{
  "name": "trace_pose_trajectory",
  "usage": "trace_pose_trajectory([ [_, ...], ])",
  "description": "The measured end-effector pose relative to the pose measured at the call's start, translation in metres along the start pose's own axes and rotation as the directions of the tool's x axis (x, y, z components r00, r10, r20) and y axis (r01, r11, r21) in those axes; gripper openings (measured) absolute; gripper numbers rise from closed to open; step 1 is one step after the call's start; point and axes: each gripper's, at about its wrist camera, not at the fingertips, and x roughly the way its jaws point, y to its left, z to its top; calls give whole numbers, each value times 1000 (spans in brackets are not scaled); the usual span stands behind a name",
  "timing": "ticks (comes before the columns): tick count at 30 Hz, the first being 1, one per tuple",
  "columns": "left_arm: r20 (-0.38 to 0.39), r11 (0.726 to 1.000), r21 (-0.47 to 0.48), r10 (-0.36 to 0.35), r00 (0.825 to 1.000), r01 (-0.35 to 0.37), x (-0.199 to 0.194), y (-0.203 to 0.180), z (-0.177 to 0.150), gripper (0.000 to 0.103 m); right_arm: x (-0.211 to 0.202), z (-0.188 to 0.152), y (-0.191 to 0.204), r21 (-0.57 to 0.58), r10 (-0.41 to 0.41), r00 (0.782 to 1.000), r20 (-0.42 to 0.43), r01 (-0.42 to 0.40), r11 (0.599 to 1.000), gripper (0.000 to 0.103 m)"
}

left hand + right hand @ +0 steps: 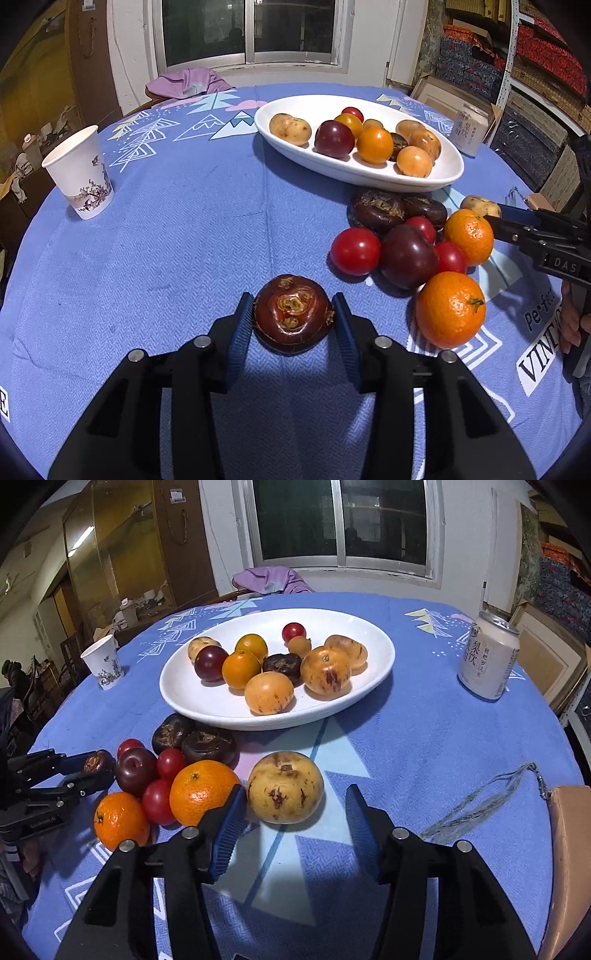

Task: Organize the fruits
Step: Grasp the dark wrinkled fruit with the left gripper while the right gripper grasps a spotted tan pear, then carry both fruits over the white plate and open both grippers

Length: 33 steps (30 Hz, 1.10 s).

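Note:
My left gripper is shut on a dark red-brown water chestnut, which rests on the blue tablecloth; both pads press its sides. From the right wrist view the left gripper shows at the far left. My right gripper stands open around a yellow spotted fruit: the left pad is at its side and a gap shows on the right. Left of that fruit lies a pile of two mandarins, cherry tomatoes, a plum and dark water chestnuts. Behind it, a white oval dish holds several fruits.
A paper cup stands at the left of the table and a drink can at the far right. A grey cord and a tan object lie by the right edge. A hand holds the right gripper.

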Motion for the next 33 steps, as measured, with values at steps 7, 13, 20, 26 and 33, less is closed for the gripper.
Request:
trace_pose_trajectory([
  [7, -1, 1000, -8, -9, 1000, 9, 1, 0, -1, 43, 2, 2, 1, 6, 29, 1000, 5, -29, 1000, 45],
  [13, 14, 1000, -21, -2, 1000, 2, -2, 3, -2, 43, -1, 0, -2, 32, 33, 999, 2, -34, 999, 45],
  [20, 100, 999, -32, 4, 995, -1, -24, 0, 2, 43, -20, 3, -10, 71, 30, 998, 55, -34, 997, 44],
  [26, 135, 998, -60, -2, 991, 10, -36, -1, 24, 43, -38, 7, -19, 106, 23, 993, 118, -36, 994, 44],
  [33, 149, 999, -35, -11, 989, 17, -25, -12, 75, 43, -47, 44, -27, 134, 54, 989, 140, -73, 988, 39],
])
